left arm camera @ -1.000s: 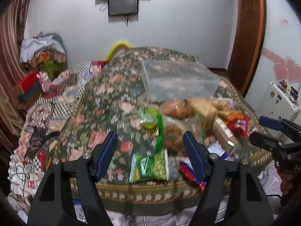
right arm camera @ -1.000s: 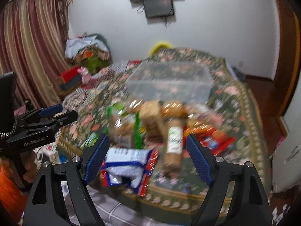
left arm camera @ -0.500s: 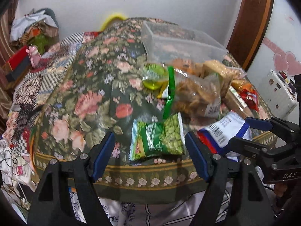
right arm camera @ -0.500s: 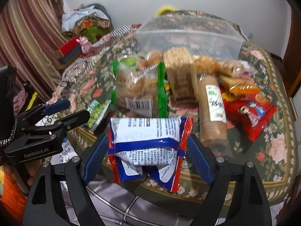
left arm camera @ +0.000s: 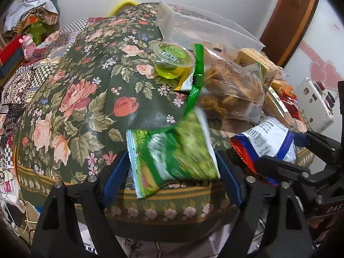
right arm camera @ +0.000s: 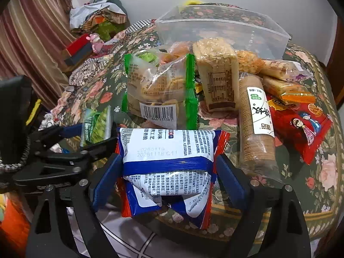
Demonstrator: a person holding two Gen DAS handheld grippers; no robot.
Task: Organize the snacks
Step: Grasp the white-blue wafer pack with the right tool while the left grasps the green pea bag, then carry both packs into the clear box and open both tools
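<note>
Each hand-held gripper is straddling a packet at the desk (left arm camera: pixel 64 116) edge: left hand-held gripper (left arm camera: pixel 172 178) around the blurred green packet (left arm camera: pixel 172 150), right hand-held gripper (right arm camera: pixel 169 176) around the blue-and-white packet (right arm camera: pixel 167 150), its lower end overhanging; whether the pads are pressing is unclear.

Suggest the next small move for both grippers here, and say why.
Probably close both. The left gripper has the green crinkly snack packet between its blue fingers, the right gripper the white, blue and red foil snack packet. Both packets lie at the flowered tablecloth's near edge, and the clear plastic bin behind looks empty.
</note>
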